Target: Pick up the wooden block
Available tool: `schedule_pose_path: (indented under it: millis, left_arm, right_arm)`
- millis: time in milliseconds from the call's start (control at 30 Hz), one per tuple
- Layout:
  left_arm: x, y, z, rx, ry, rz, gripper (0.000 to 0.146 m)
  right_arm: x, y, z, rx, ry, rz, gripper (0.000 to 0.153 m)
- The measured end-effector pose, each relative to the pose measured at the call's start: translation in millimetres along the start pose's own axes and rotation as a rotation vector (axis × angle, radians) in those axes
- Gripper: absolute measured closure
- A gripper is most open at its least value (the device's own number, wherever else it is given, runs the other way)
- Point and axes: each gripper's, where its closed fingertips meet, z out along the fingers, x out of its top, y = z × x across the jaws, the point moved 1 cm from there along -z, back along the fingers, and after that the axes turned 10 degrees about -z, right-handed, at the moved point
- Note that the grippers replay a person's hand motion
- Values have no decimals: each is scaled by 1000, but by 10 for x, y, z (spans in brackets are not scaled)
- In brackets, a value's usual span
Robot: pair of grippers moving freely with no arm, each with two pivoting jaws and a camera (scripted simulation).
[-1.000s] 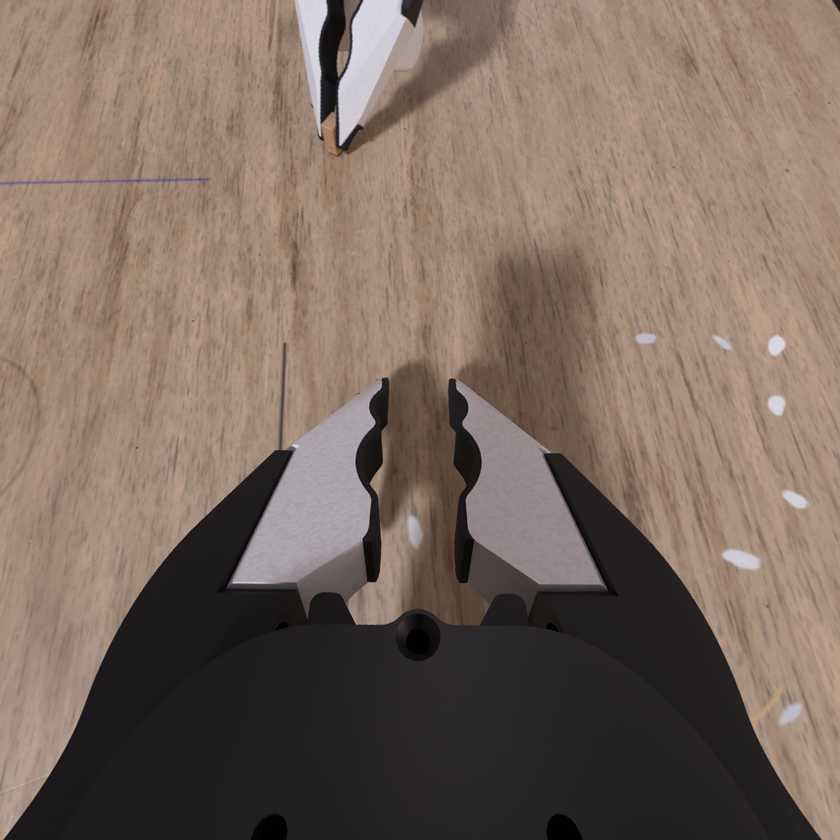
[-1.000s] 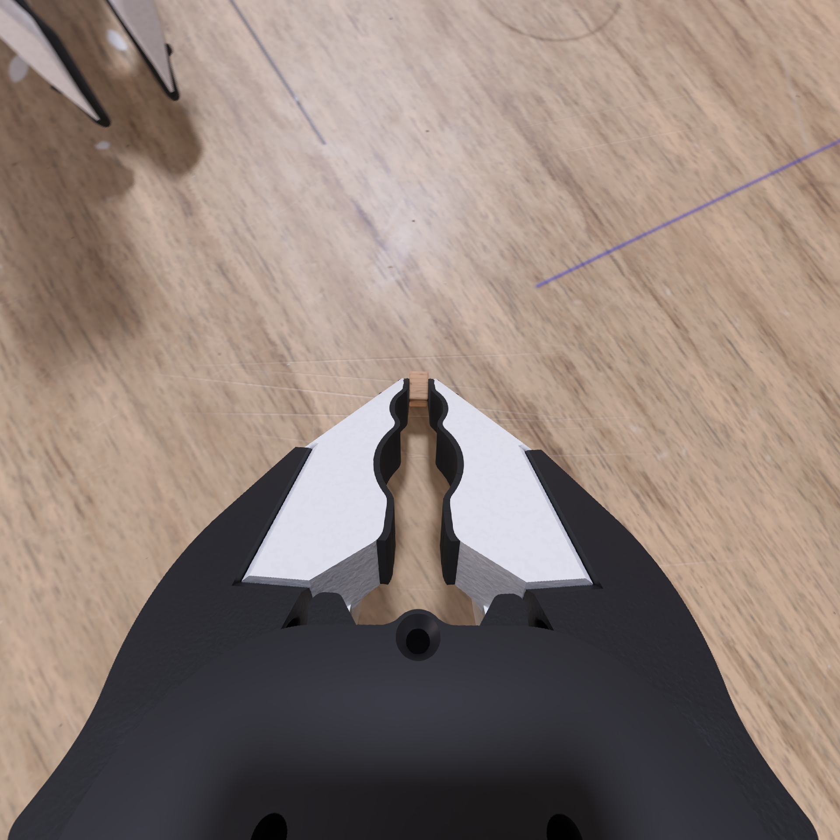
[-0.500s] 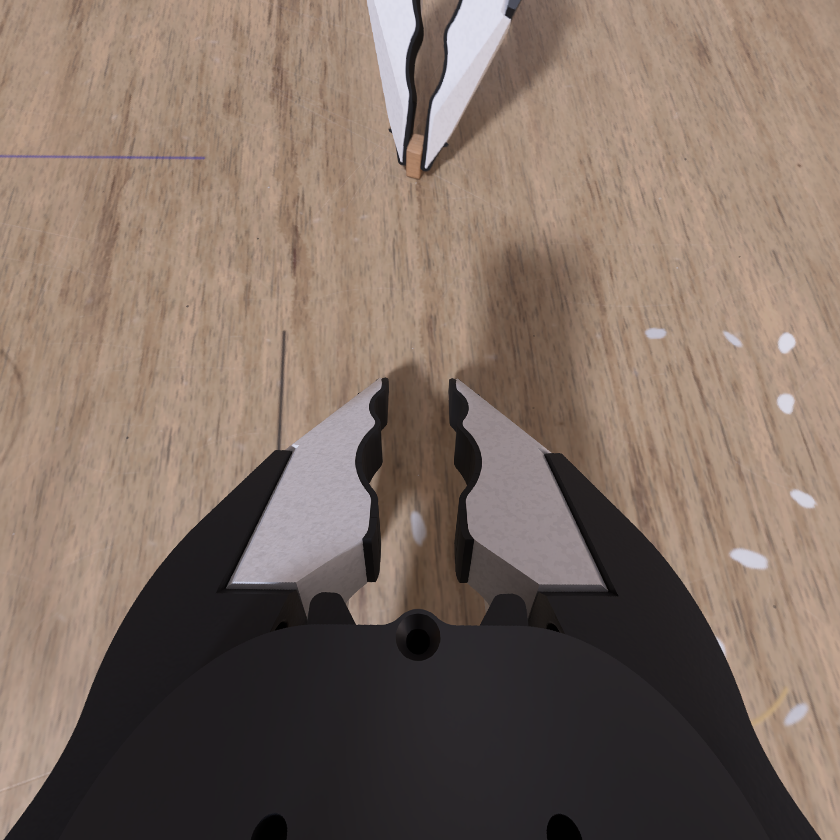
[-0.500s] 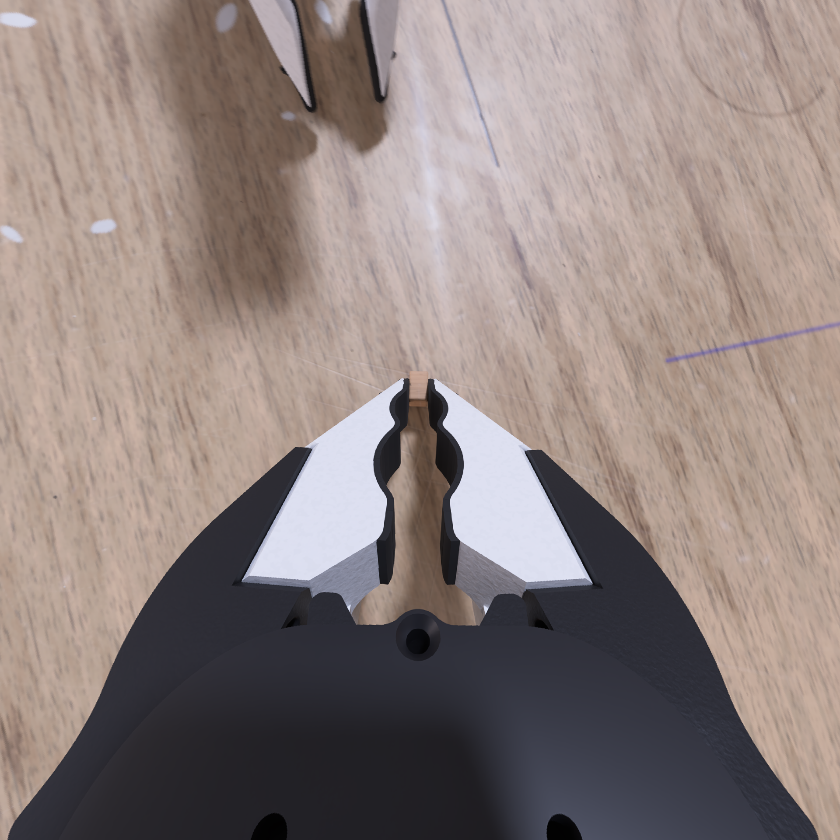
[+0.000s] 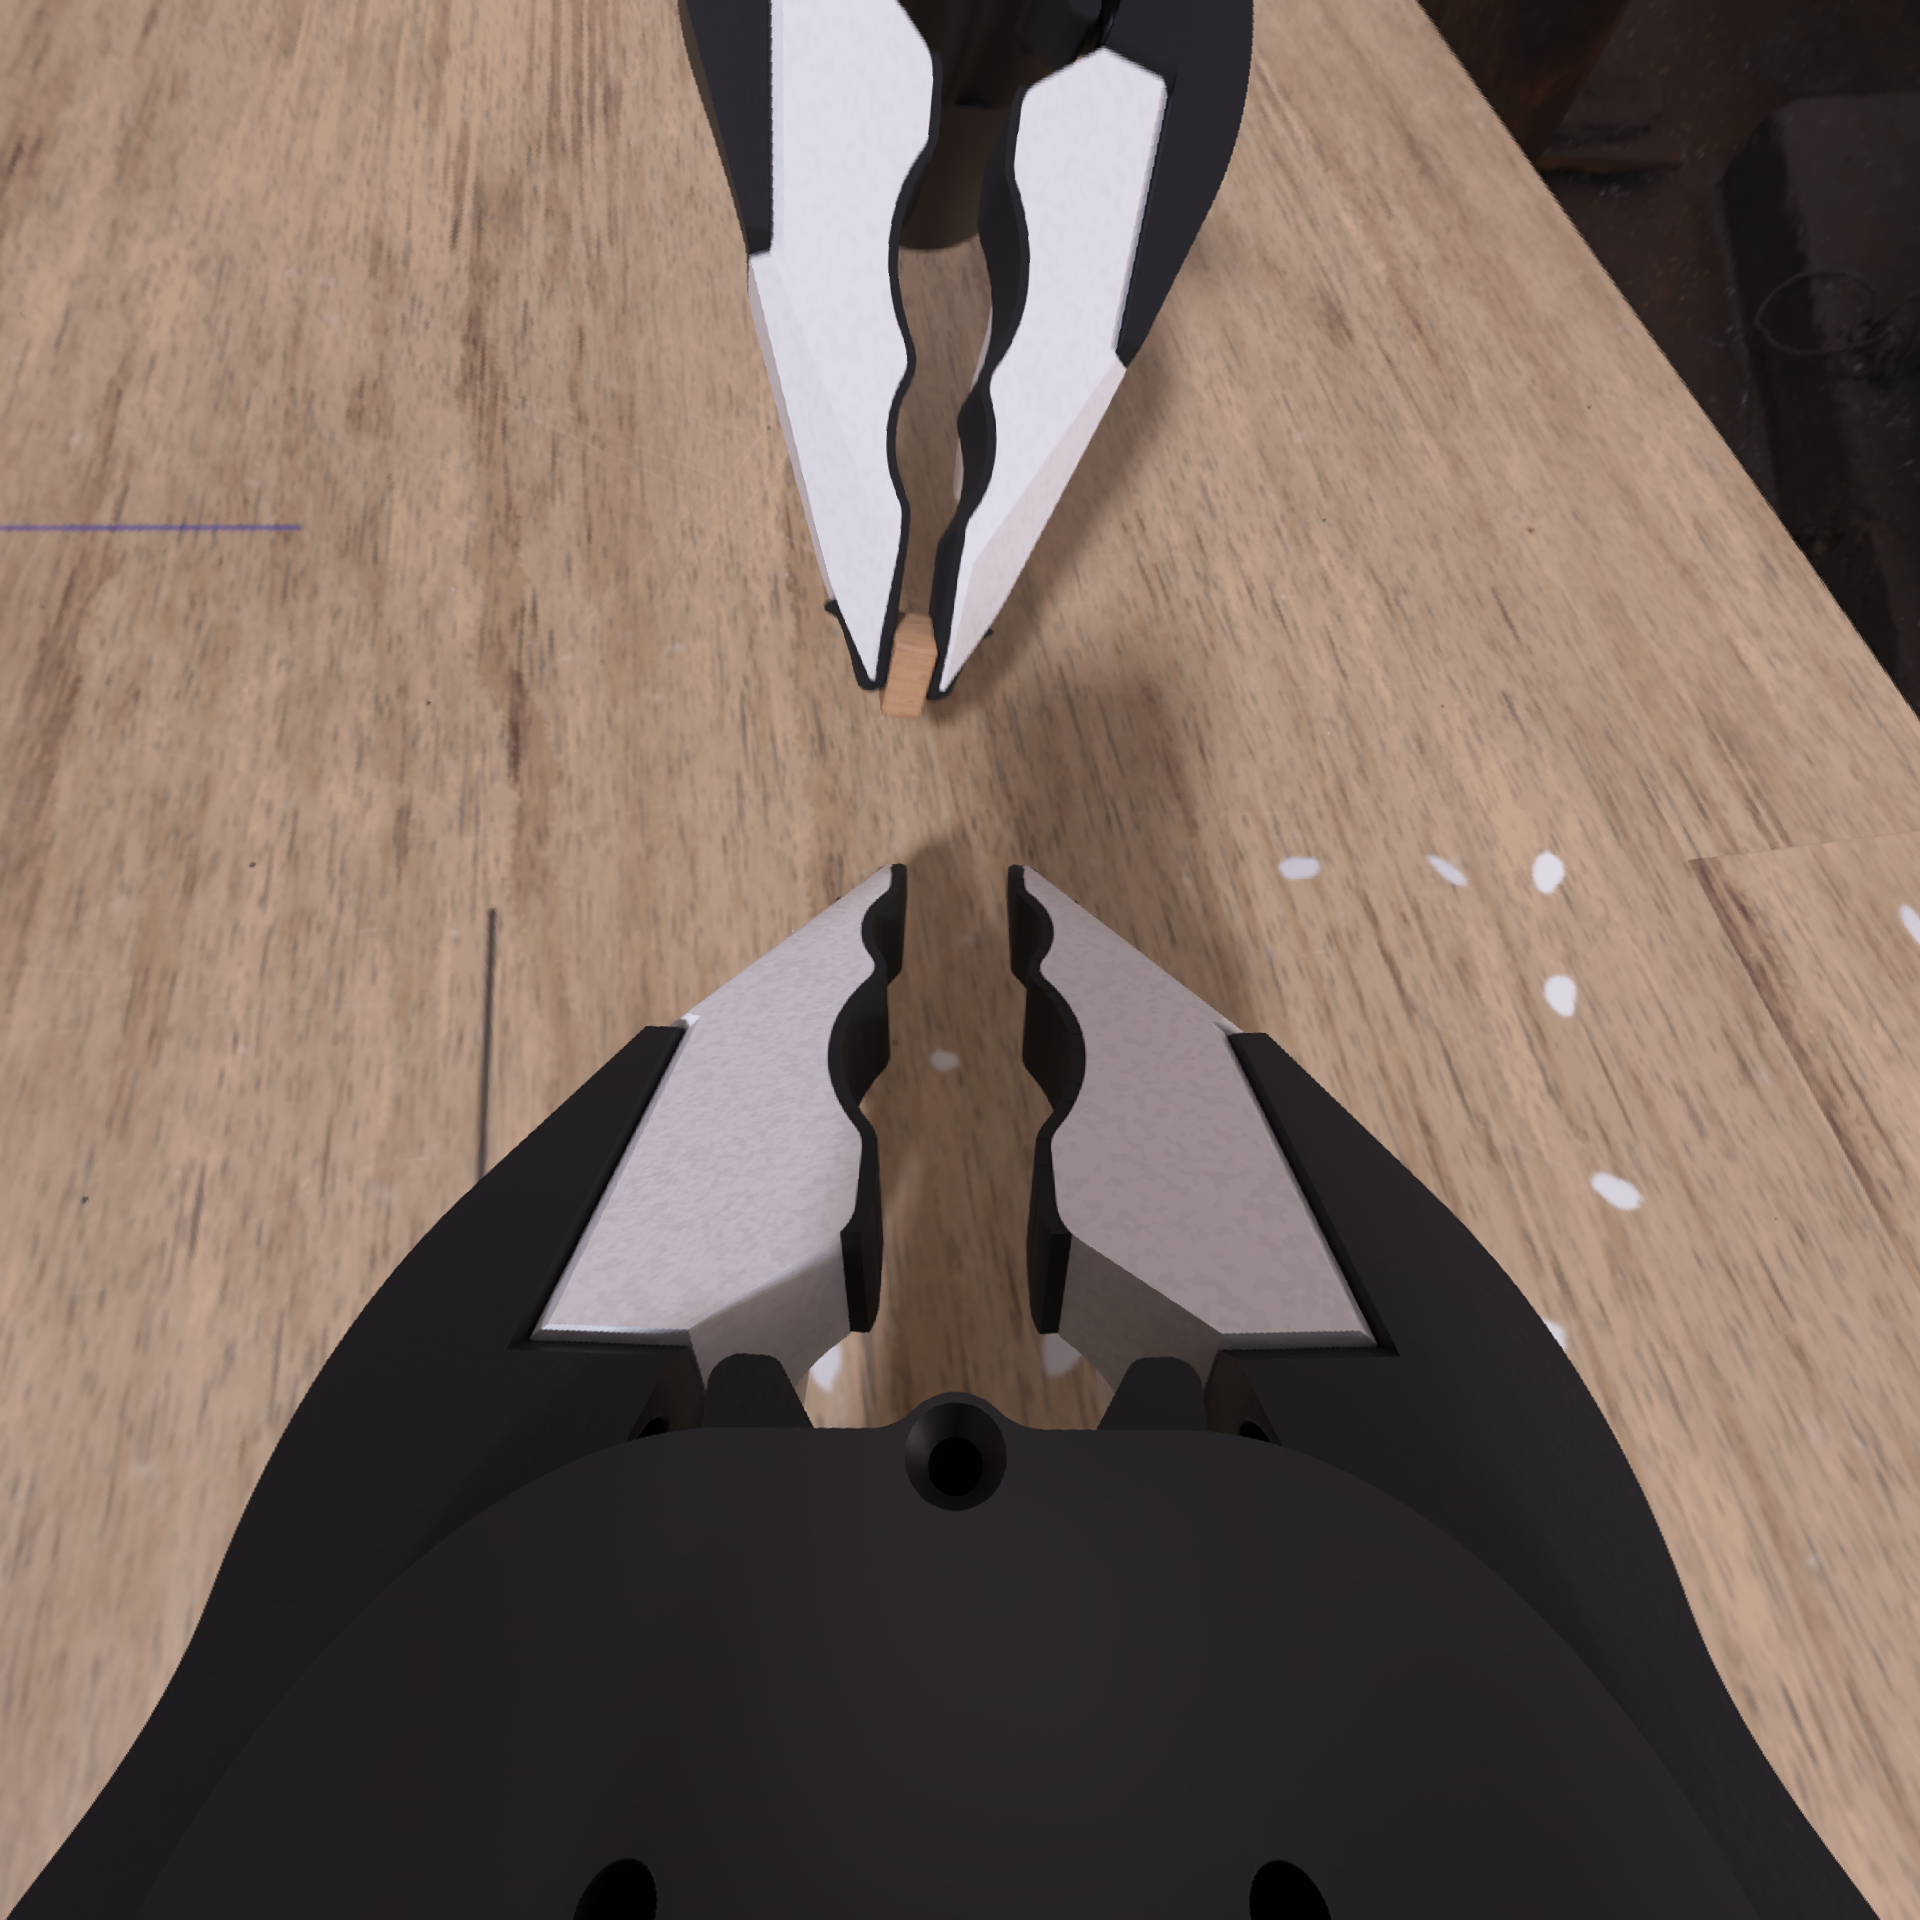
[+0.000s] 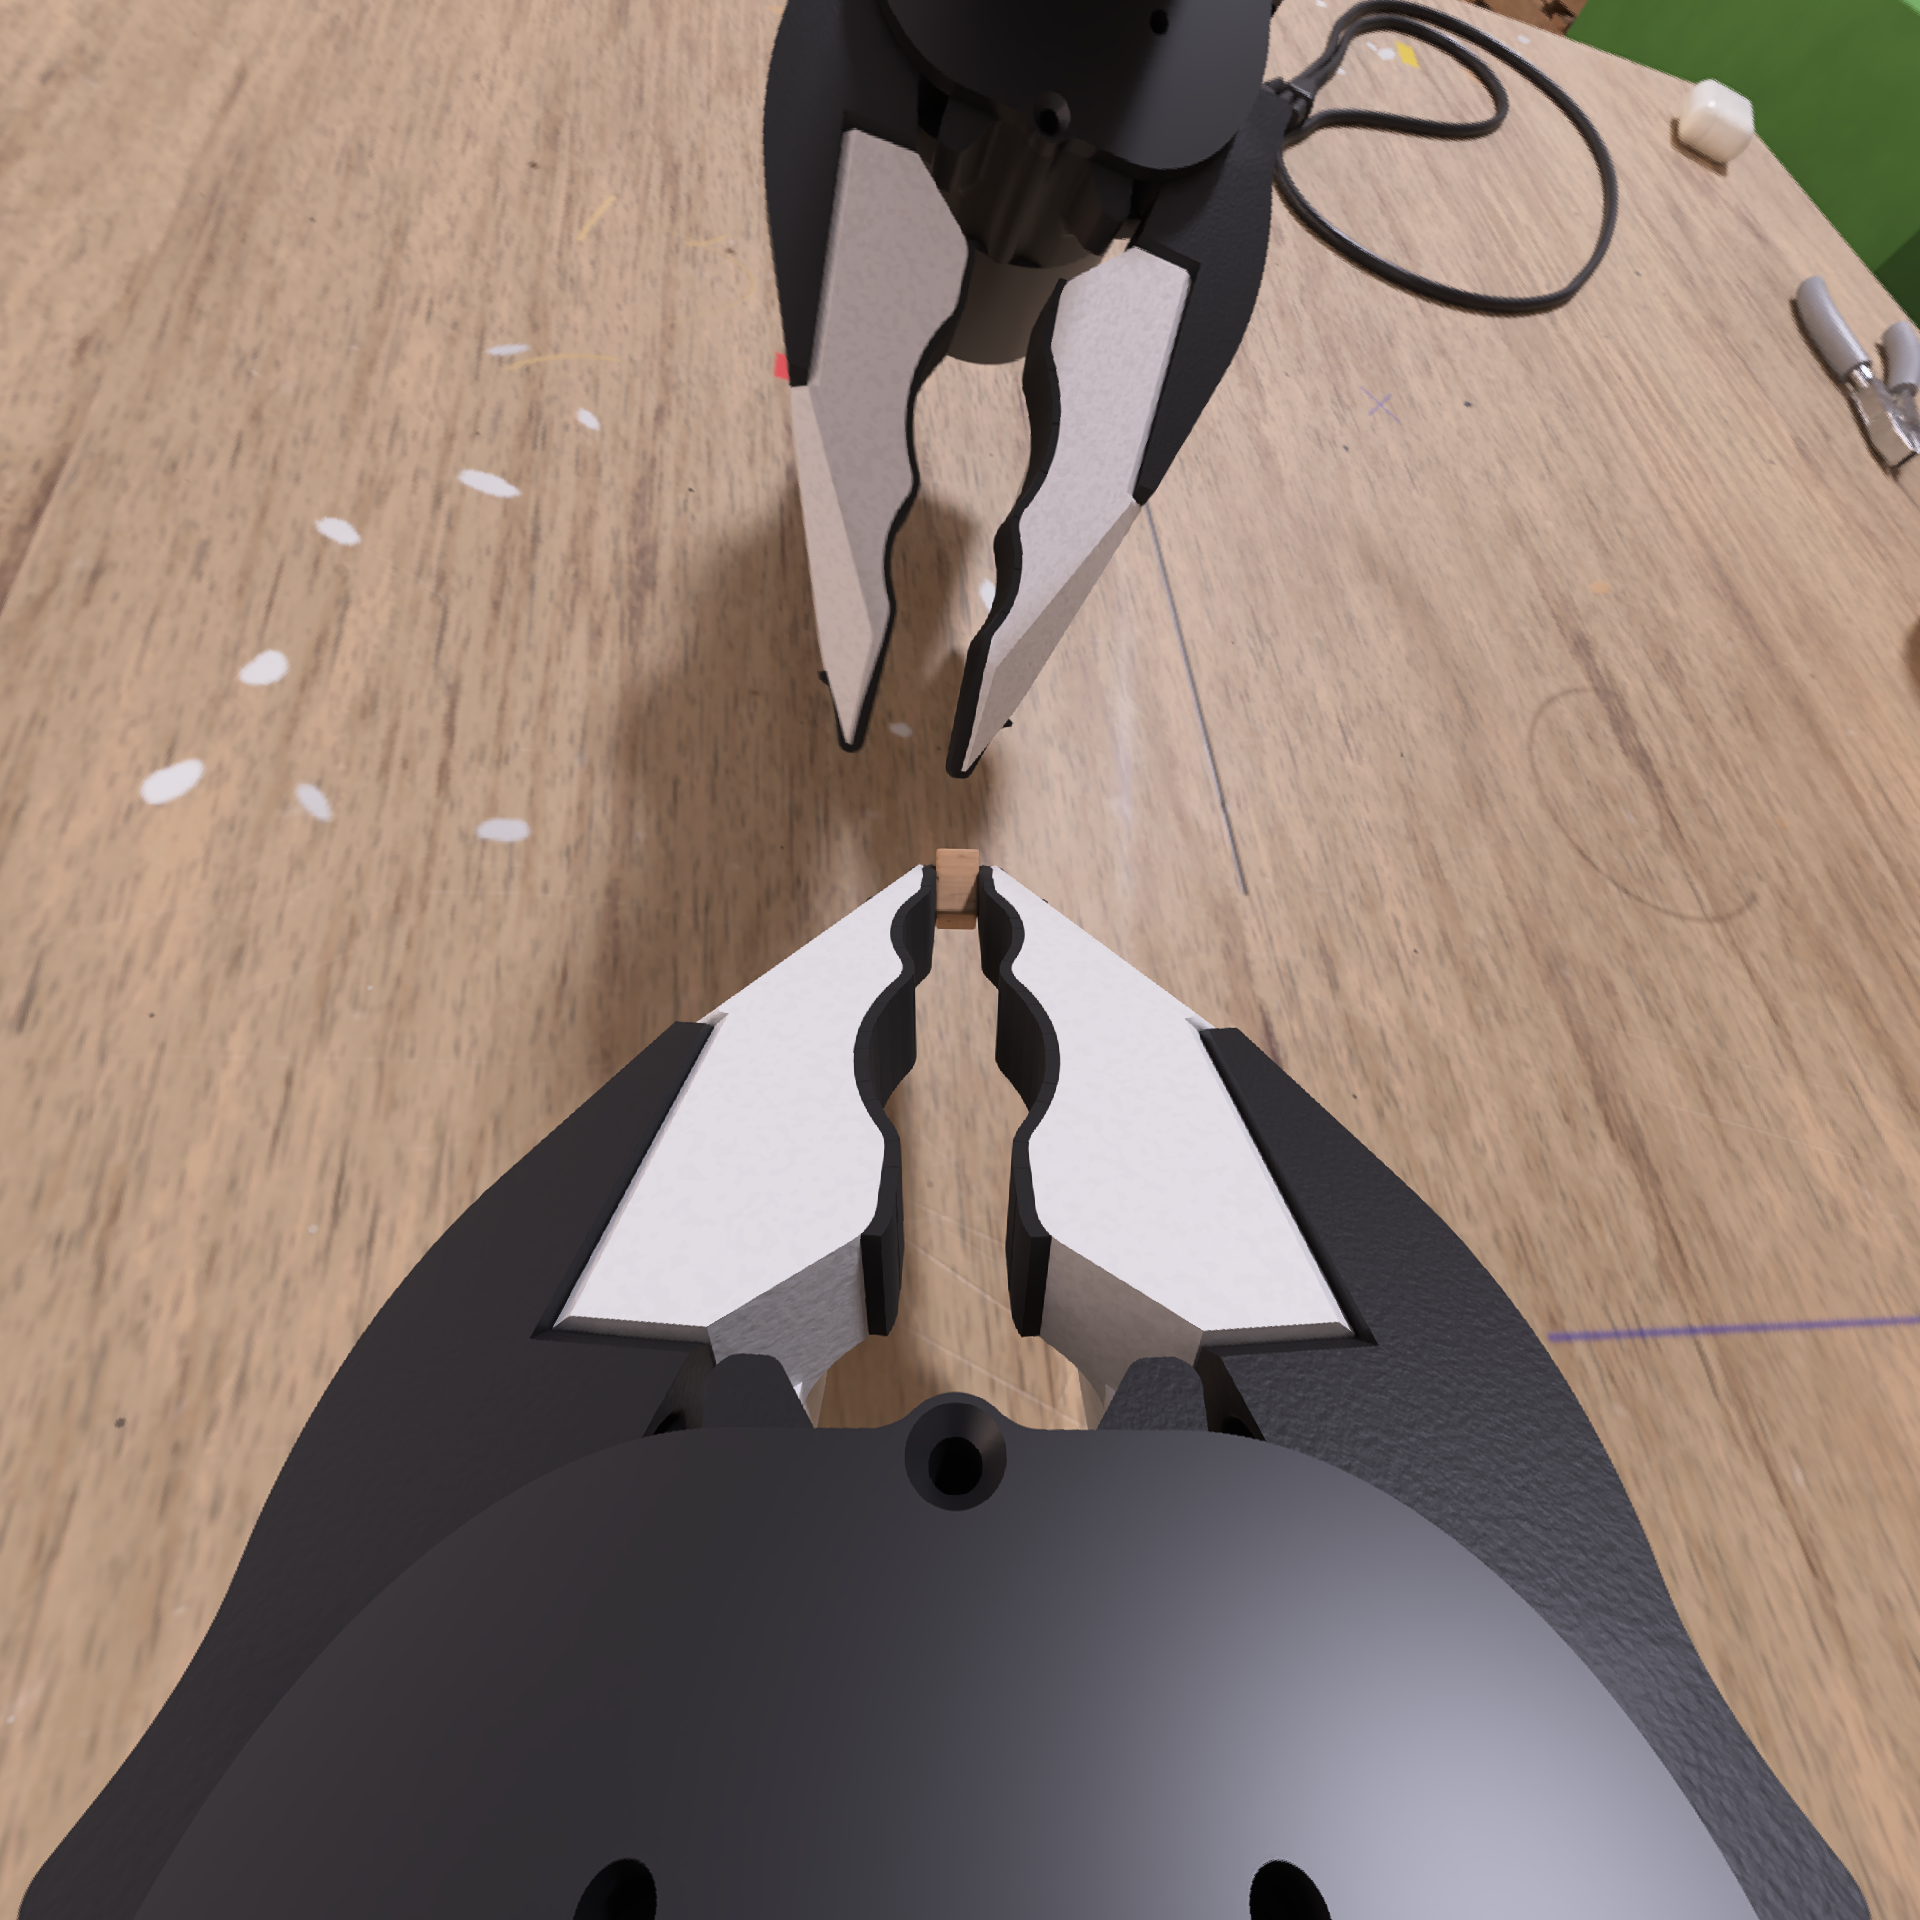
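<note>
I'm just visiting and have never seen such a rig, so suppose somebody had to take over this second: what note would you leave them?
Right gripper: shut on the wooden block, which is pinched at the very fingertips; only a small part is gripped.
Left gripper: open, holding nothing, facing the right gripper tip to tip with a gap between them.
Wooden block: in the right gripper's tips, above the wooden table. How far it has cleared the table cannot be told.
Done: the block is grasped.
Left: raise it clear, slowly, since the grip is shallow. A black cable and small tools lie off to the side, out of the way.
</note>
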Motion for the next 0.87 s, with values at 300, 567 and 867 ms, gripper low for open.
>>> schedule_pose_path:
  millis: [300, 567, 867]
  left_arm:
    - [65, -20, -52, 28, 39, 9, 144]
    - [128, 5, -50, 13, 80, 5, 139]
    - [145, -93, -89, 31, 104, -52, 145]
  right_arm:
    - [51, 70, 3, -41, 45, 34, 145]
    - [46, 65, 10, -37, 44, 41, 145]
    - [68, 158, -57, -78, 93, 70, 145]
